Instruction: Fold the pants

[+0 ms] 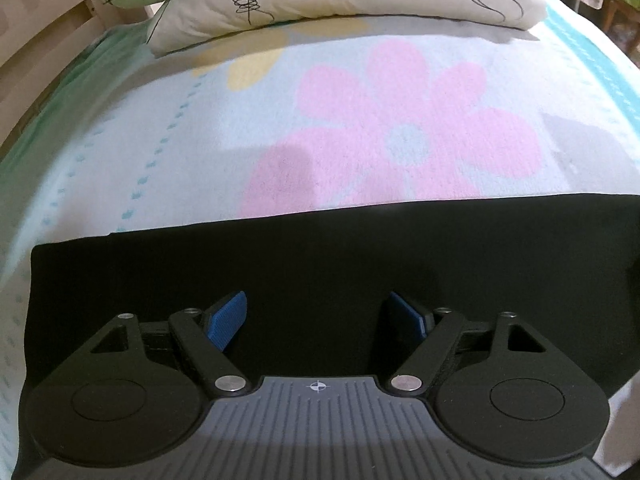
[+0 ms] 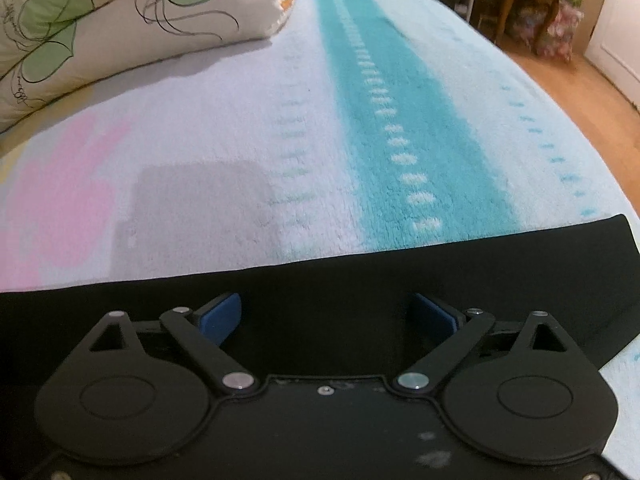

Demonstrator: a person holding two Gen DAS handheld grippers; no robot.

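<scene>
Black pants (image 1: 320, 256) lie flat, straight-edged, across the blanket (image 1: 280, 112).

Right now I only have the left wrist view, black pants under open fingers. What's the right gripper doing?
Observer: The right gripper is open too, over the pants, gripping nothing.
Operator: Does the fabric end on that side?
Observer: Yes, its end edge shows at far right, on the blanket past the teal stripe.
Operator: Anything beyond the bed?
Observer: Wooden floor and a chair.
</scene>
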